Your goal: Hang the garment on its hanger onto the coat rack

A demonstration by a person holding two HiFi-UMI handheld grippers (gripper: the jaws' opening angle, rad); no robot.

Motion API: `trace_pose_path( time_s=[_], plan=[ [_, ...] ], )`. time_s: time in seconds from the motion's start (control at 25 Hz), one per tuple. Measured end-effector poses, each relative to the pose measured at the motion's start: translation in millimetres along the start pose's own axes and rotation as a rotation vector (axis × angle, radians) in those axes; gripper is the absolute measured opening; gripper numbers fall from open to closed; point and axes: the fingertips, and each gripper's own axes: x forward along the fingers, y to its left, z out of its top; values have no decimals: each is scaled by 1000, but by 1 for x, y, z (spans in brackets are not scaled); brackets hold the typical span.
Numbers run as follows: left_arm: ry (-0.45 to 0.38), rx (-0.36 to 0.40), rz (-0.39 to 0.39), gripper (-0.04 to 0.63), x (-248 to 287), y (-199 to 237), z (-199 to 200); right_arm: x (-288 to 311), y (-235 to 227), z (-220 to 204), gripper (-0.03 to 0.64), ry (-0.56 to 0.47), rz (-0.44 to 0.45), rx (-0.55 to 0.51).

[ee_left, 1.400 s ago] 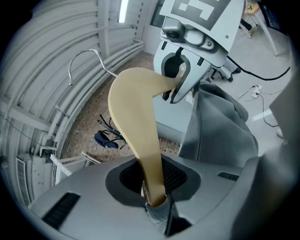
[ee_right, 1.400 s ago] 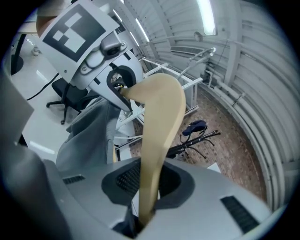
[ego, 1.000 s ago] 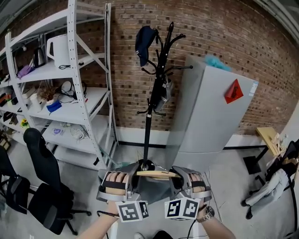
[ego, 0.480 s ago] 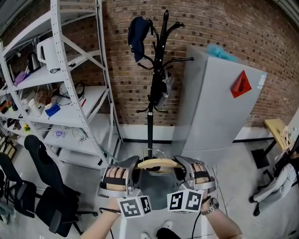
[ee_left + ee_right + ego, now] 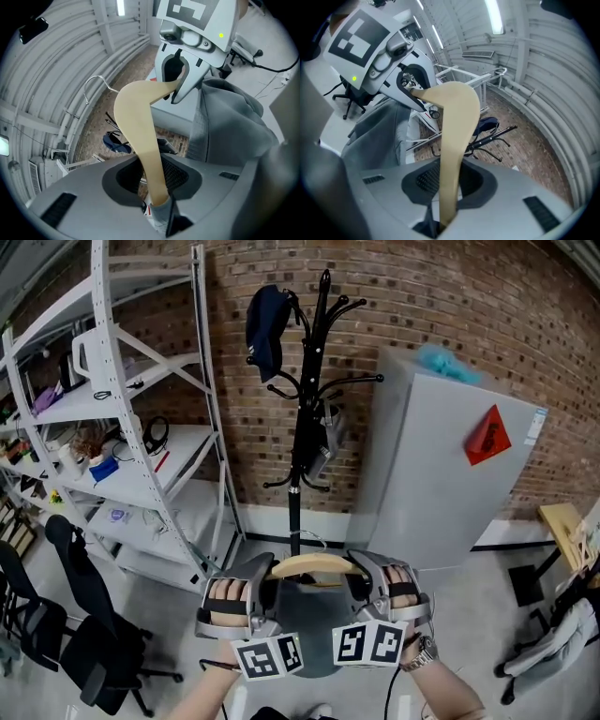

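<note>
A pale wooden hanger (image 5: 314,565) with a grey garment (image 5: 309,615) draped below it is held level in front of me, one gripper at each end. My left gripper (image 5: 266,579) has the hanger's left arm (image 5: 140,136) between its jaws; they are opening, with a dark gap beside the wood. My right gripper (image 5: 362,577) is shut on the right arm (image 5: 454,140). The metal hook (image 5: 96,84) points up. The black coat rack (image 5: 298,427) stands ahead by the brick wall, a dark blue cap (image 5: 265,320) on one top prong.
White metal shelving (image 5: 122,427) loaded with small items fills the left. A tall grey cabinet (image 5: 450,465) stands right of the rack. Black office chairs (image 5: 84,634) sit at lower left. A wooden table edge (image 5: 562,521) shows at far right.
The hanger and both grippers have risen a little toward the rack, which now stands more central and upright in view. Both grippers stay at the hanger's ends.
</note>
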Motion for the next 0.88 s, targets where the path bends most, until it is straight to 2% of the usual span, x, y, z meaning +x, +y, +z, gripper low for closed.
trace_pose_path(
  time_s=[0.44, 0.88],
  plan=[
    [1, -6, -20, 92, 60, -17, 18, 45, -18, -47, 57, 29, -8, 32],
    [-34, -11, -24, 94, 150, -8, 0, 128, -34, -63, 57, 48, 22, 29]
  ],
)
